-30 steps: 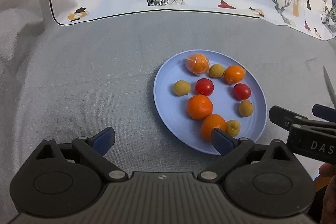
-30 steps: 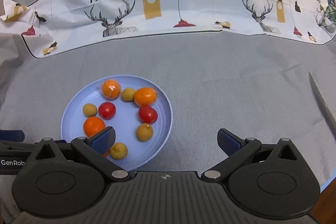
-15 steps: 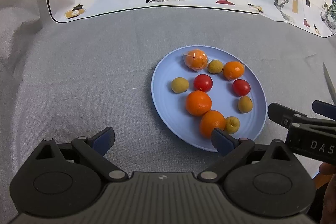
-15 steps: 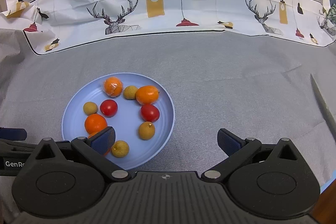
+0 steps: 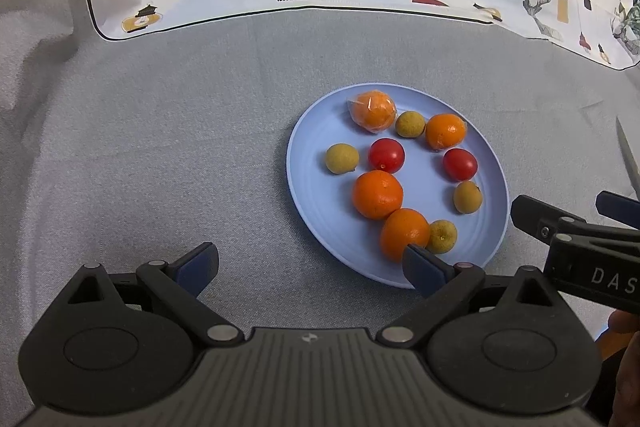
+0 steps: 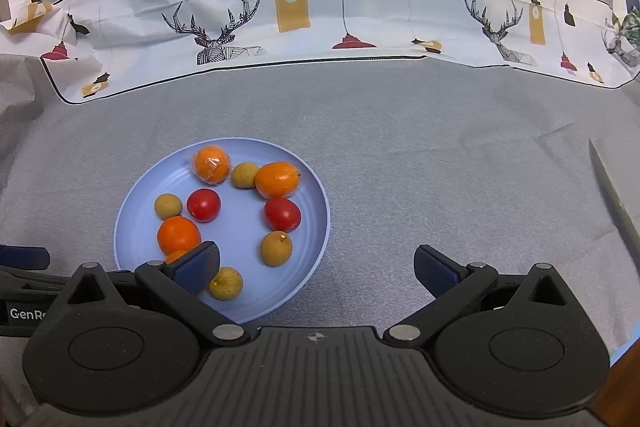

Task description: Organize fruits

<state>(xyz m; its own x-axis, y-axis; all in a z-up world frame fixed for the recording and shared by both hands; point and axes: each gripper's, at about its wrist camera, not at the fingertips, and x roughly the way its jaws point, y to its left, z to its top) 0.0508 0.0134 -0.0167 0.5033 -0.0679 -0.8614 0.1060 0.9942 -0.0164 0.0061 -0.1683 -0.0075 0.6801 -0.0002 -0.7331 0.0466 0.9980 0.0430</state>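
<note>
Hovering low over the near rim of the blue plate (image 5: 496,163): left gripper (image 5: 310,263) and right gripper (image 6: 316,267), jaws of both spread wide, gripping nothing. Lying mixed on the plate: four oranges (image 5: 377,194), two wrapped in film; two tomatoes (image 5: 386,155); four yellow-brown fruits (image 5: 341,158). Fitting either sorting about to start or gathering just ended. Holding off naming the next move until that settles.

Surface: I see a grey cloth (image 6: 400,155), lightly creased, covering the whole table.
Back edge: a white printed cloth (image 6: 320,11) with deer, lamps and "FASHION HOME".
Light: even, soft, no hard shadows.
</note>
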